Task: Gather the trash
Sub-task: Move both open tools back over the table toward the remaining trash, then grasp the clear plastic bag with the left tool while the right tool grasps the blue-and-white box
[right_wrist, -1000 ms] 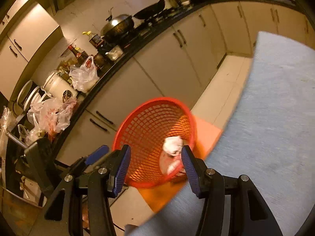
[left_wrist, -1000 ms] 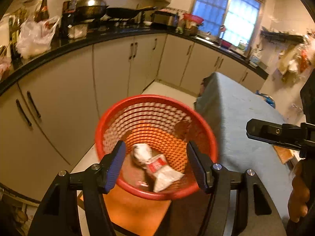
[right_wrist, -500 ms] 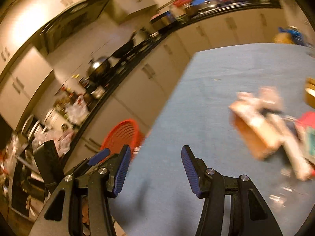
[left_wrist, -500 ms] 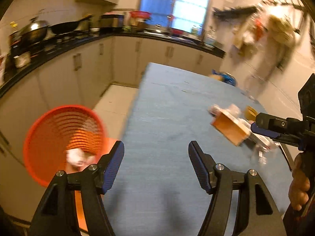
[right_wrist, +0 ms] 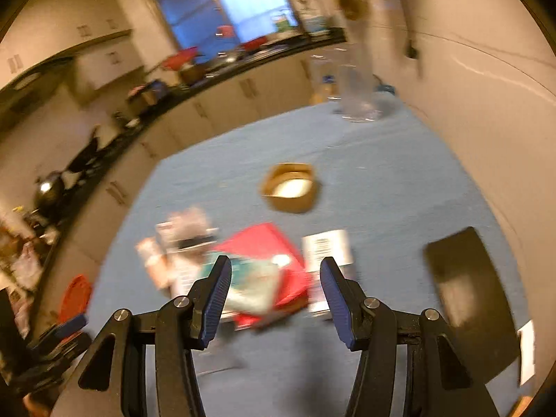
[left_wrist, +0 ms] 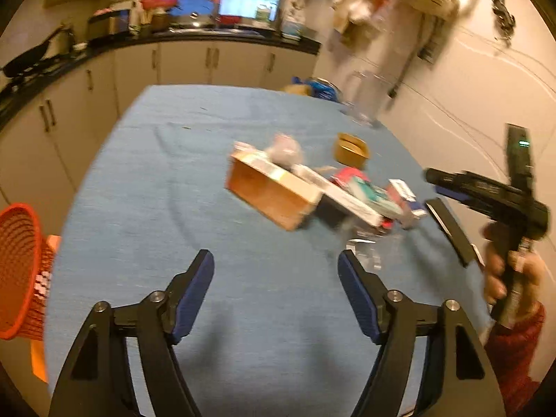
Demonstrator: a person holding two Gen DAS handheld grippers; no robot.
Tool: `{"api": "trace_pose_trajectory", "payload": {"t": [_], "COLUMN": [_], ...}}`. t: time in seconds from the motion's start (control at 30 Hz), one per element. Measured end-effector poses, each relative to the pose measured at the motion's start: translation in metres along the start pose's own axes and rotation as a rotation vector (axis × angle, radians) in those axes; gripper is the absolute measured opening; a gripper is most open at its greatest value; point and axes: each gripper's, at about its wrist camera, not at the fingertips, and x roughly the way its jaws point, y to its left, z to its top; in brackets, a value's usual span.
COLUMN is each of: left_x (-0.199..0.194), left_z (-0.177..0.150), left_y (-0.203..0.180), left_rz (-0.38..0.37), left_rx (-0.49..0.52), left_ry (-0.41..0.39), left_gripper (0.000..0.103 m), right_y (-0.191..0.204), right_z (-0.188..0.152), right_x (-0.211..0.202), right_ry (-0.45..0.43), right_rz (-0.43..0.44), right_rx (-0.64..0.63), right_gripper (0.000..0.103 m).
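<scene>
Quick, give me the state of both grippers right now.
Left gripper: open, holding nothing, above the blue table.
Right gripper: open, holding nothing, over the red packet.

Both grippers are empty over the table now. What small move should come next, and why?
Probably ease the right gripper forward and down onto the red packet. Its jaws are open and empty, and the packet lies just ahead between them, atop the trash pile on the blue tablecloth. The left gripper, also open, faces only bare cloth, farther from the pile. The view is blurred, so slow down first.
</scene>
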Motion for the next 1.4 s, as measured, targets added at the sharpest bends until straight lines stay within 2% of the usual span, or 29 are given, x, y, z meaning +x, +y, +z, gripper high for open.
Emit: {"api": "trace_pose_trajectory", "payload": {"t": [0.1, 0.2, 0.37, 0.43, 0.53, 0.57, 0.63, 0.67, 0.73, 0.83, 0.97, 1.2, 1.4], "left_x": [0.005, 0.013, 0.031, 0.035, 0.047, 0.053, 0.062, 0.066, 0.078, 0.084, 0.082, 0.081, 0.074], "left_z": [-0.001, -0.005, -0.016, -0.015, -0.015, -0.016, -0.016, -0.016, -0.016, -0.016, -0.017, -0.018, -0.022], "left_y": [-0.025, -0.053, -0.09, -0.095, -0.102, -0.104, -0.105, -0.105, -0.103, -0.099, -0.091, -0.083, -0.074], "left_rz": [-0.029, -0.039, 0.018, 0.033, 0.077, 0.092, 0.114, 0.118, 0.13, 0.142, 0.133, 0.118, 0.105], "left_rx": [0.042, 0.13, 0.291, 0.311, 0.339, 0.352, 0.369, 0.369, 0.364, 0.364, 0.339, 0.309, 0.29], "left_ry": [0.01, 0.01, -0.007, -0.013, -0.015, -0.013, 0.002, 0.011, 0.035, 0.023, 0.011, 0.009, -0.017], "left_gripper": [0.076, 0.077, 0.077, 0.077, 0.07, 0.066, 0.049, 0.038, 0.027, 0.027, 0.025, 0.025, 0.022], "right_y": [-0.023, -0.034, -0.034, -0.034, -0.034, -0.034, -0.036, -0.036, -0.037, -0.035, -0.03, -0.029, -0.028], "right_z": [0.002, 0.001, -0.004, -0.005, -0.007, -0.008, -0.008, -0.009, -0.009, -0.01, -0.012, -0.014, -0.018], "right_x": [0.015, 0.03, 0.042, 0.045, 0.053, 0.056, 0.058, 0.058, 0.059, 0.058, 0.057, 0.06, 0.035], "right_ry": [0.036, 0.064, 0.08, 0.082, 0.093, 0.099, 0.104, 0.104, 0.103, 0.104, 0.091, 0.114, 0.042], "right_rz": [0.004, 0.005, -0.031, -0.046, -0.073, -0.078, -0.074, -0.07, -0.063, -0.065, -0.122, -0.161, -0.175], "right_rx": [0.043, 0.056, 0.046, 0.028, 0.005, 0.003, 0.007, 0.005, 0.005, -0.01, -0.047, -0.07, -0.045], "right_gripper": [0.057, 0.057, 0.057, 0.057, 0.056, 0.054, 0.053, 0.05, 0.048, 0.043, 0.041, 0.04, 0.039]}}
